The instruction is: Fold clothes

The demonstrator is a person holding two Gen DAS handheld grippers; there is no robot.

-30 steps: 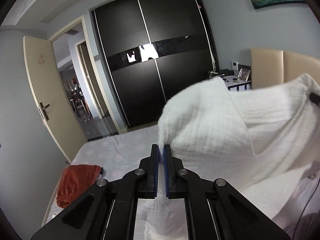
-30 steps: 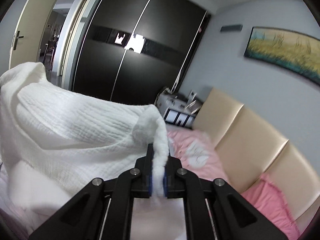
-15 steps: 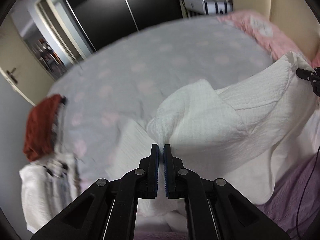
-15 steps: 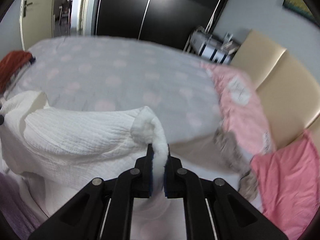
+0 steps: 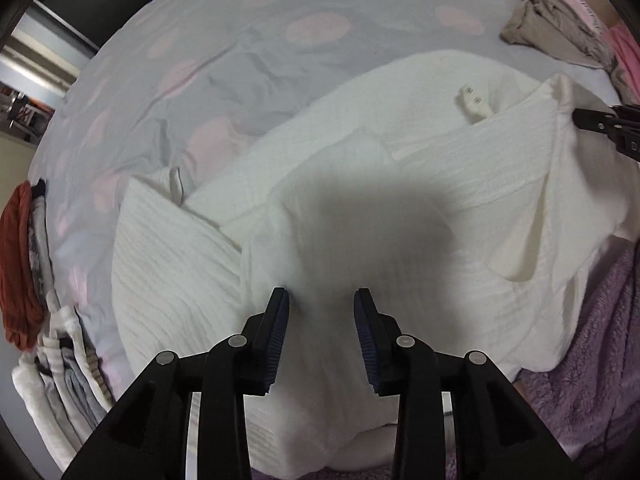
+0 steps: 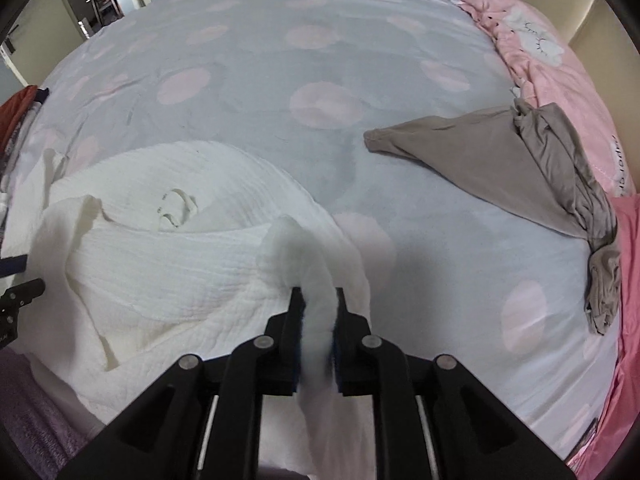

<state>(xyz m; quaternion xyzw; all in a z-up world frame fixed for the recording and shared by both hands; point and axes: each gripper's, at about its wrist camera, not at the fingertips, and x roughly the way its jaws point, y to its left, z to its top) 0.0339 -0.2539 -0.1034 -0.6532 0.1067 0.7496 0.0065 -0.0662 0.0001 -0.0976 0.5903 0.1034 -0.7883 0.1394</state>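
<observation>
Bed [image 6: 280, 64] — we record a grey-blue sheet with pale pink spots, lightly creased, filling most of both frames. White garment [image 5: 400, 184]: crumpled at lower centre of the bed, near its front edge. Left hand-held gripper [image 5: 322, 336]: jaws opening, pads clear of the cloth beneath. Right hand-held gripper [image 6: 318, 336]: jaws opening, a white fold between the pads and touching them. Taupe garment [image 6: 500, 160], right. Pink bedding [image 6: 560, 76], upper right. Stacked clothes [image 5: 48, 320], rust-red on top — left edge. Doorway [image 6: 96, 0], upper left.
</observation>
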